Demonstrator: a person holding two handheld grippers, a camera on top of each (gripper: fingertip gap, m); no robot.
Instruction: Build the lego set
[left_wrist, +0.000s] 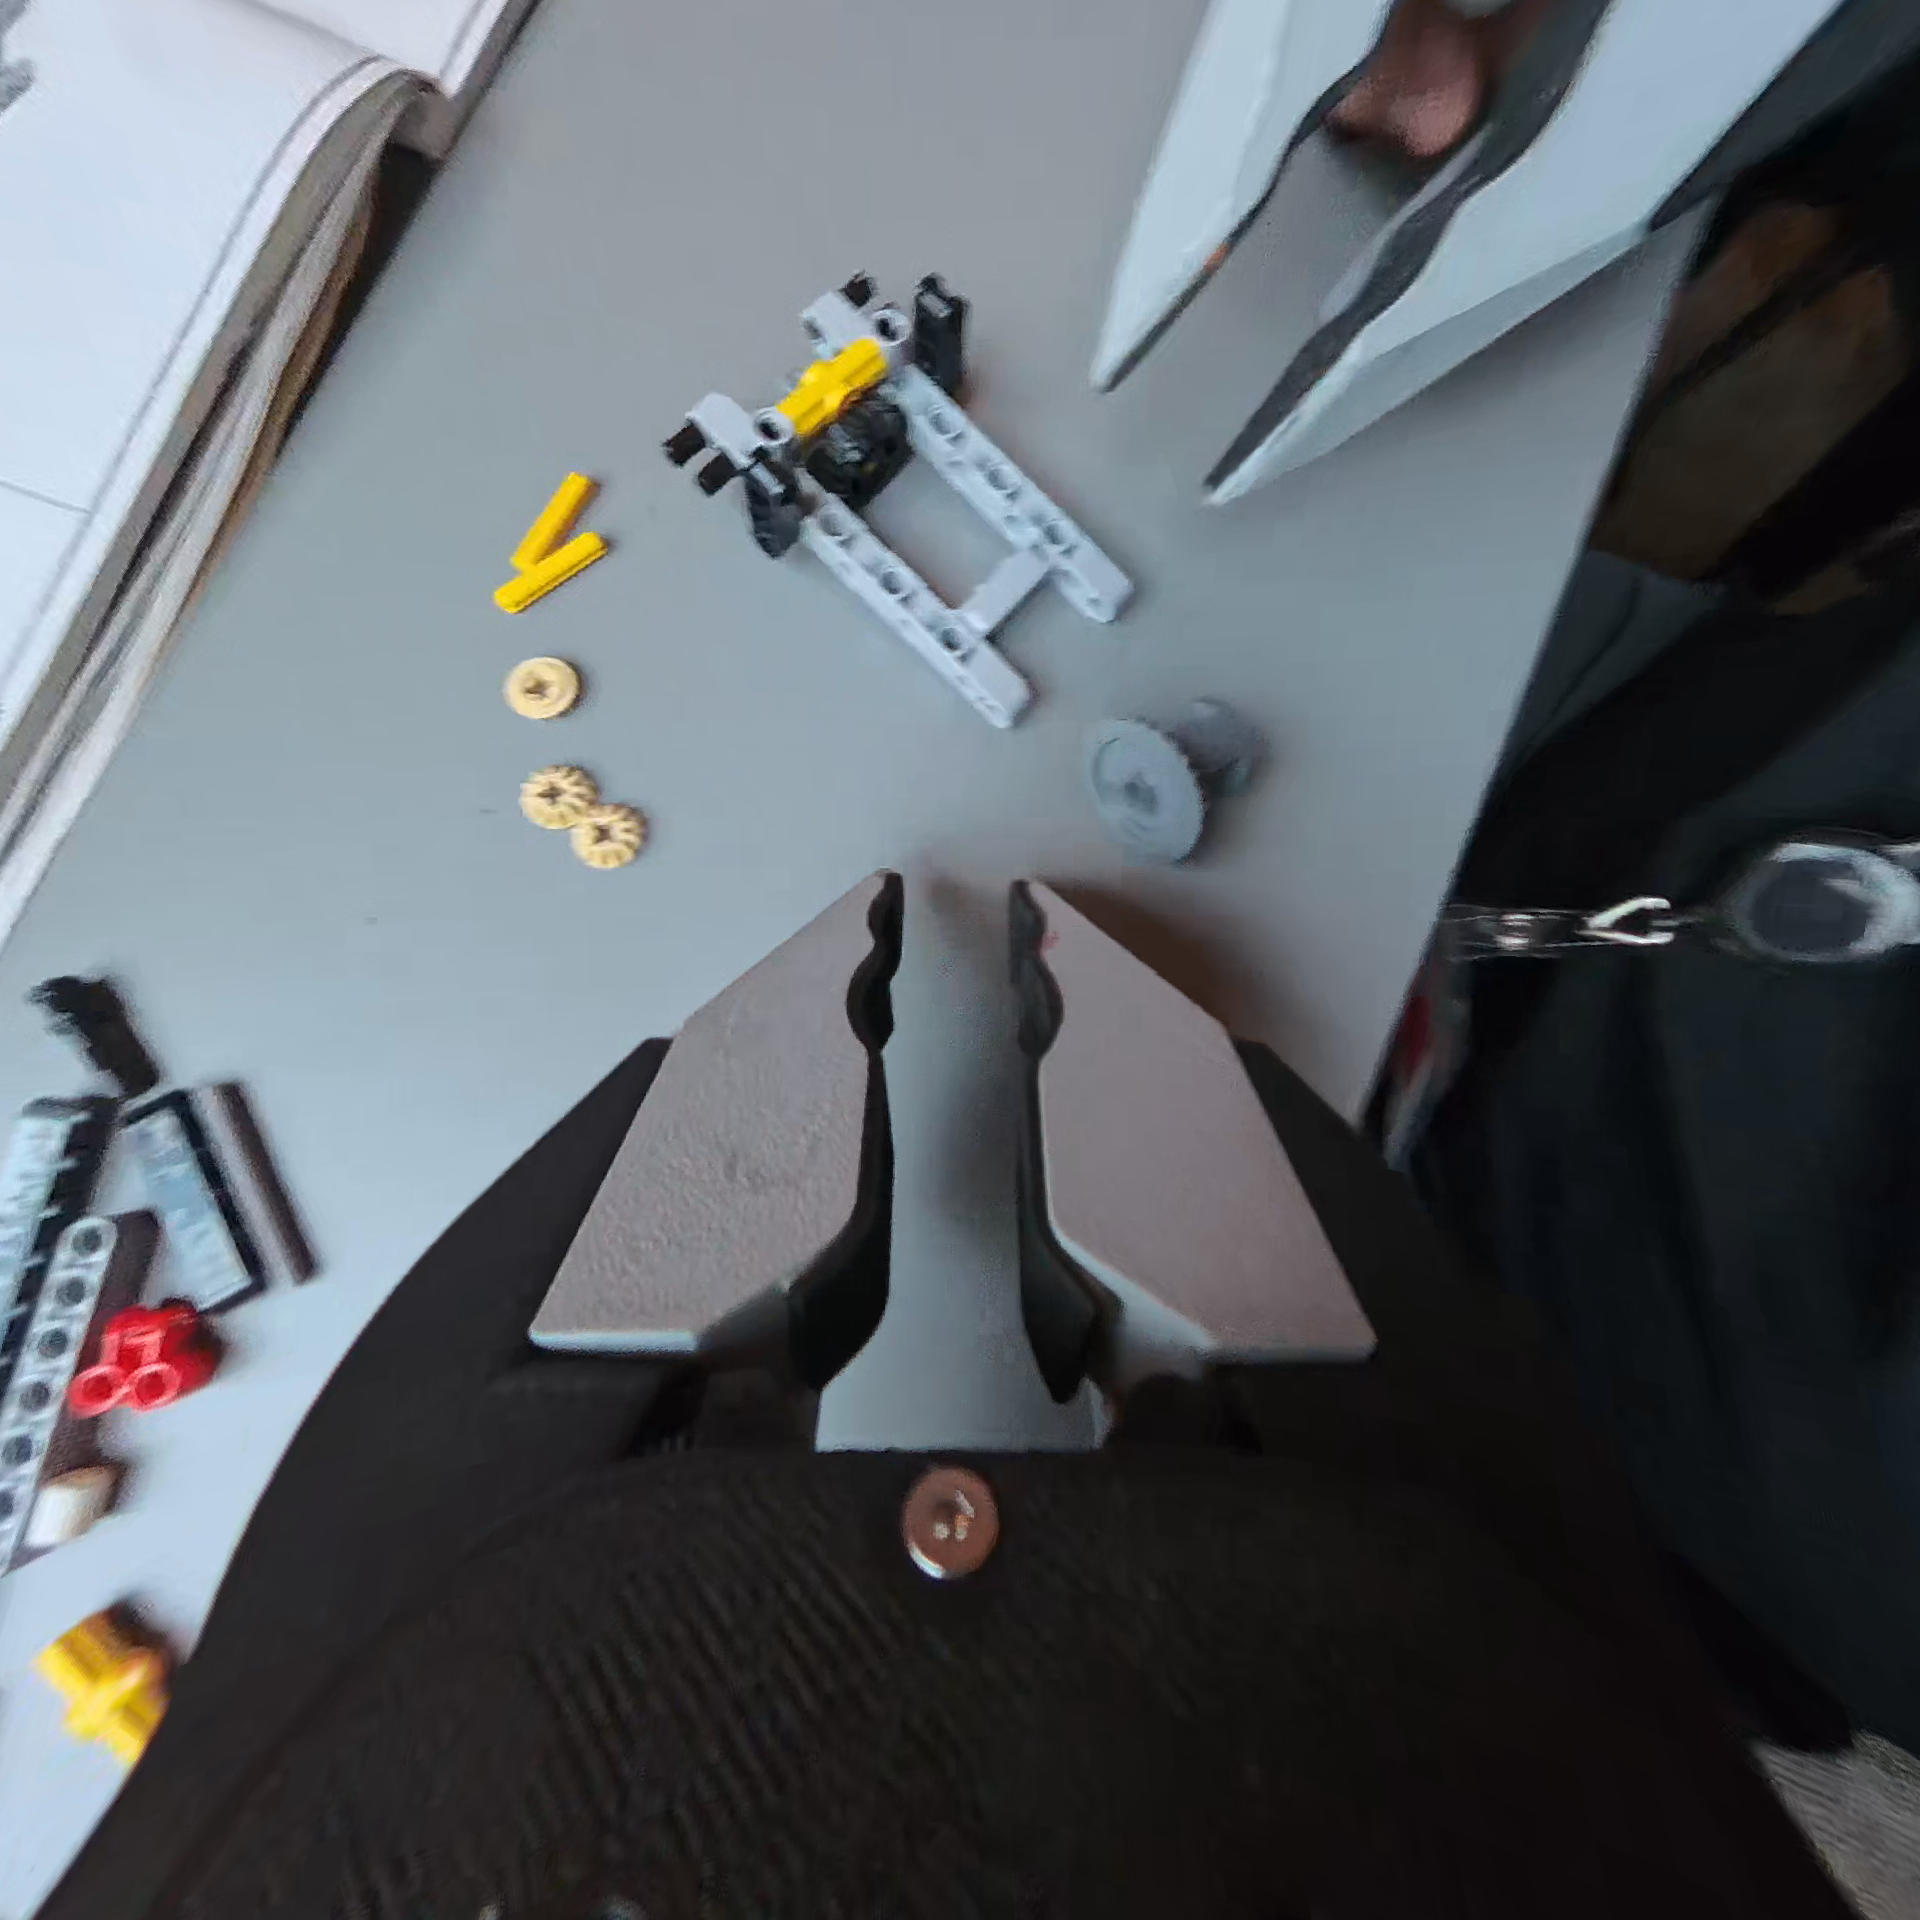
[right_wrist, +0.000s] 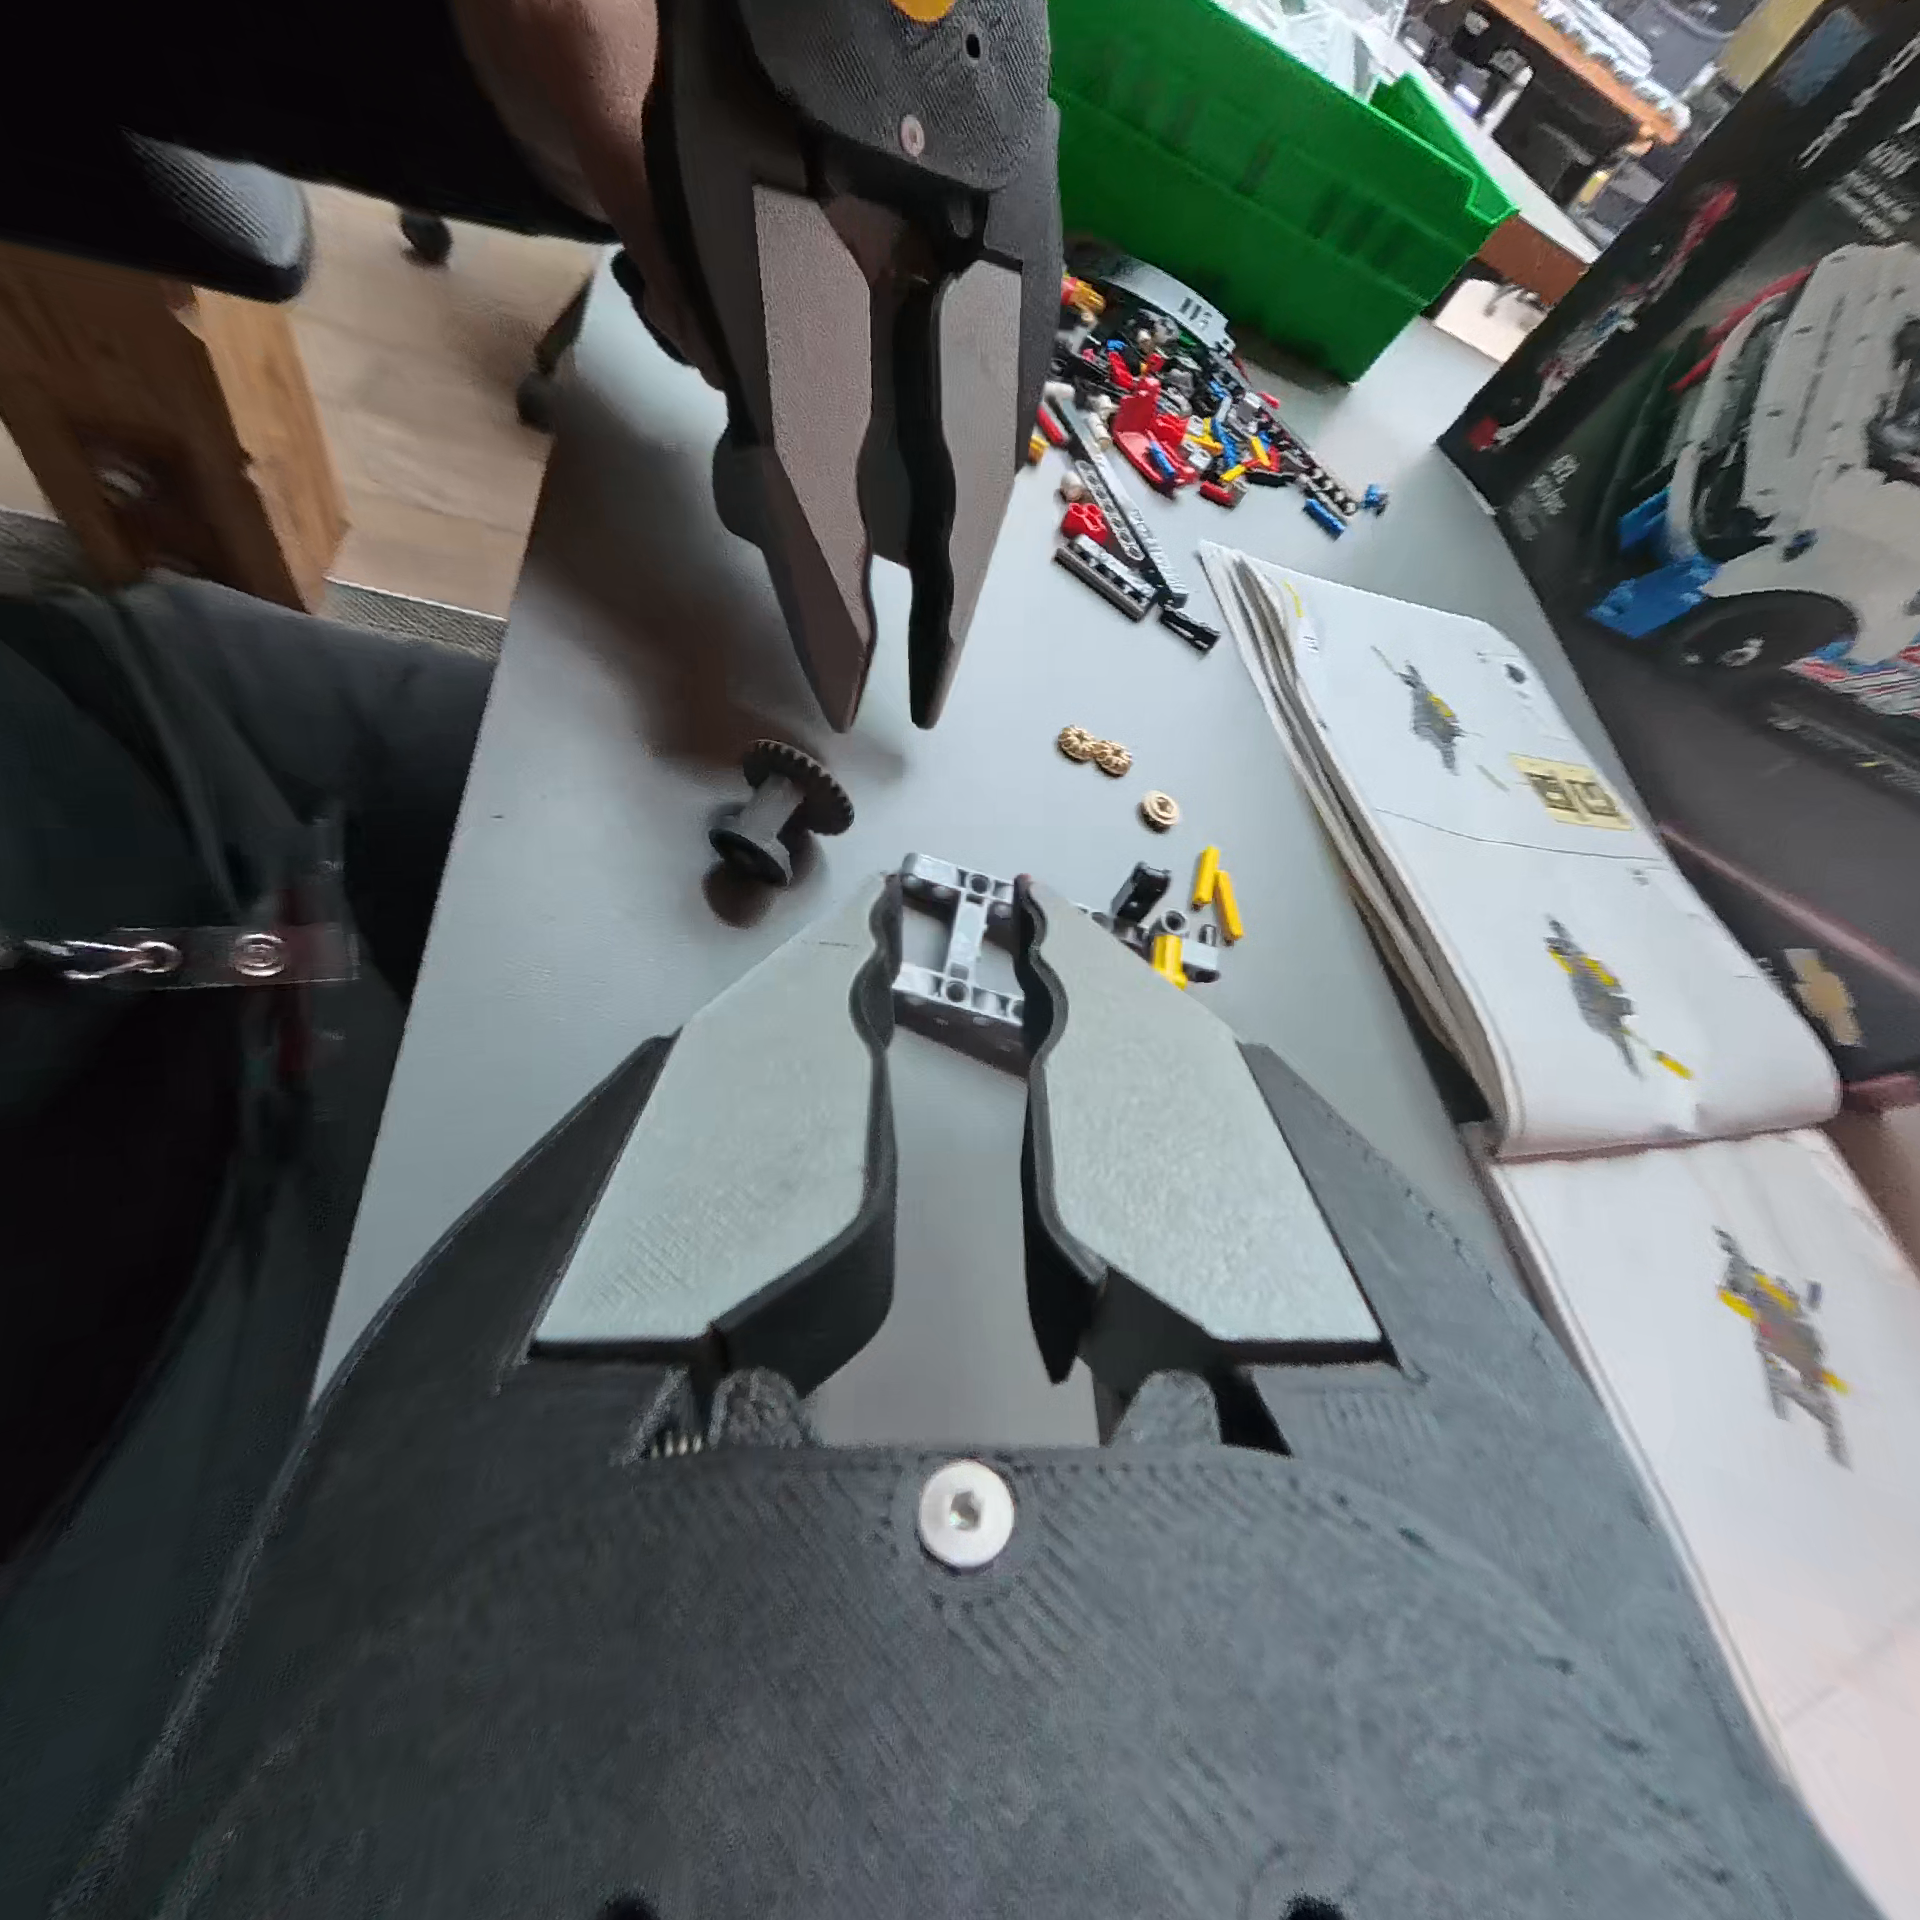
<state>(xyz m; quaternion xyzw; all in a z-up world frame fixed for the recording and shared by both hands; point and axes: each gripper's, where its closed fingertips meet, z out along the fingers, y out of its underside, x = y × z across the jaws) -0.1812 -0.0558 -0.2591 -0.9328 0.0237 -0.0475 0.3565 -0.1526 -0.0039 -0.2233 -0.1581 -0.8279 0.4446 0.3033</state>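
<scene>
A light-grey lego frame (left_wrist: 935, 540) with a yellow connector (left_wrist: 831, 390) and black pins lies on the grey table (left_wrist: 727, 156). In the right wrist view the frame (right_wrist: 961, 956) shows between my right fingers. My right gripper (right_wrist: 956, 883) is open and empty, just above the frame's near end; it also shows in the left wrist view (left_wrist: 1158, 436). My left gripper (left_wrist: 956, 883) is open and empty, close to a dark-grey gear spool (left_wrist: 1164, 779). In the right wrist view it (right_wrist: 883, 722) hangs over the spool (right_wrist: 779, 810).
Two yellow axles (left_wrist: 551, 540) and three tan gears (left_wrist: 582, 800) lie left of the frame. An open instruction book (right_wrist: 1507, 831), a set box (right_wrist: 1766, 416), a green bin (right_wrist: 1247, 177) and a pile of loose parts (right_wrist: 1195, 436) stand beyond. A person's dark clothing (left_wrist: 1662, 1143) borders the table. Spacing between my two grippers at the tips: around 8 cm.
</scene>
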